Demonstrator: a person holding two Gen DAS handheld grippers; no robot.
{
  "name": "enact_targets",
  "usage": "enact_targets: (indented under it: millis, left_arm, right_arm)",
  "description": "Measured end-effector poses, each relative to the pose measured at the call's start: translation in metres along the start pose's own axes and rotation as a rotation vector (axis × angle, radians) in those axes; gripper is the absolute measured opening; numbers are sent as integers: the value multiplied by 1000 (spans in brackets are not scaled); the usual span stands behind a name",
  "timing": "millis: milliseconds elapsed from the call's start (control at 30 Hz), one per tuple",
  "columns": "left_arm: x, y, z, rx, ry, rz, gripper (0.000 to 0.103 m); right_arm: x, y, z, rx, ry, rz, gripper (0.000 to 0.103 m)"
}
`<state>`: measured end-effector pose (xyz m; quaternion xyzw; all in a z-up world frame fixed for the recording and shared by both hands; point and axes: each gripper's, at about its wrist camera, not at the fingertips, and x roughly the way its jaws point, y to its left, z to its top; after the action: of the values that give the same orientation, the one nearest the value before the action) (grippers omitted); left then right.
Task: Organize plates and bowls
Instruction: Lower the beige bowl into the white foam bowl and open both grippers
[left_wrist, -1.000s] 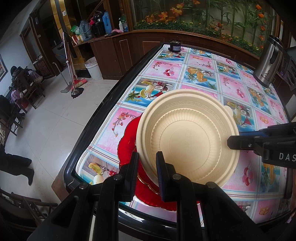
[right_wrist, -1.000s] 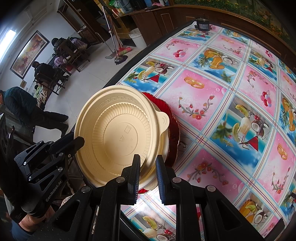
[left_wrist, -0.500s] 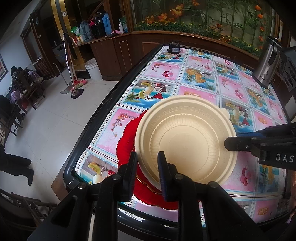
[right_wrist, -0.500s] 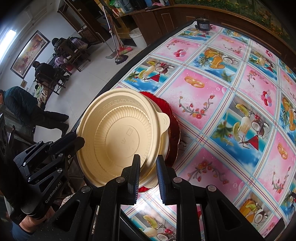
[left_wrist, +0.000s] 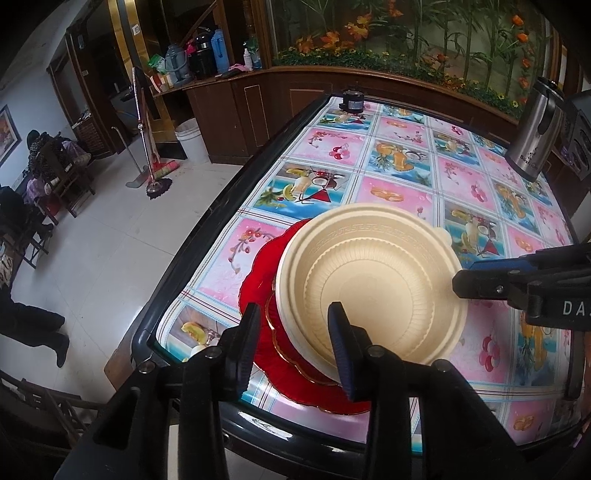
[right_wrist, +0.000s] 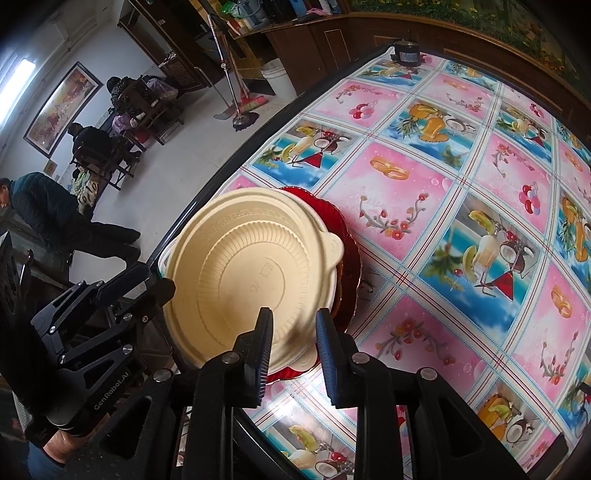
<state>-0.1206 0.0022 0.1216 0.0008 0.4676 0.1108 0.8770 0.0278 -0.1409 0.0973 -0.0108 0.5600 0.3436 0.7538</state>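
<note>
A cream plastic dish (left_wrist: 369, 288) with a small tab on its rim lies on top of red scalloped plates (left_wrist: 258, 288) near the table's front left corner. My left gripper (left_wrist: 293, 343) straddles the dish's near rim, its jaws opening and the pads standing off the rim. In the right wrist view the same cream dish (right_wrist: 251, 273) covers most of the red plates (right_wrist: 347, 258). My right gripper (right_wrist: 294, 343) straddles the rim too, jaws opening with a gap on each side. Each gripper shows in the other's view: right gripper (left_wrist: 480, 288), left gripper (right_wrist: 147, 291).
The table (left_wrist: 399, 173) carries a fruit-print cloth and has a black raised edge (left_wrist: 192, 240) close to the stack. A steel kettle (left_wrist: 535, 136) stands far right and a small black device (left_wrist: 352, 101) at the far end. People sit beyond the left edge.
Both grippers' jaws have spread apart from the dish's rim. The cream dish has settled lower onto the red plates. Neither hand has shifted.
</note>
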Motion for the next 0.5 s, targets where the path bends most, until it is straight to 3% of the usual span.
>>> enact_targets:
  millis: [500]
  left_arm:
    - [-13, 2, -5, -12, -28, 21, 48]
  right_arm:
    - [-24, -6, -2, 8, -46, 16, 34]
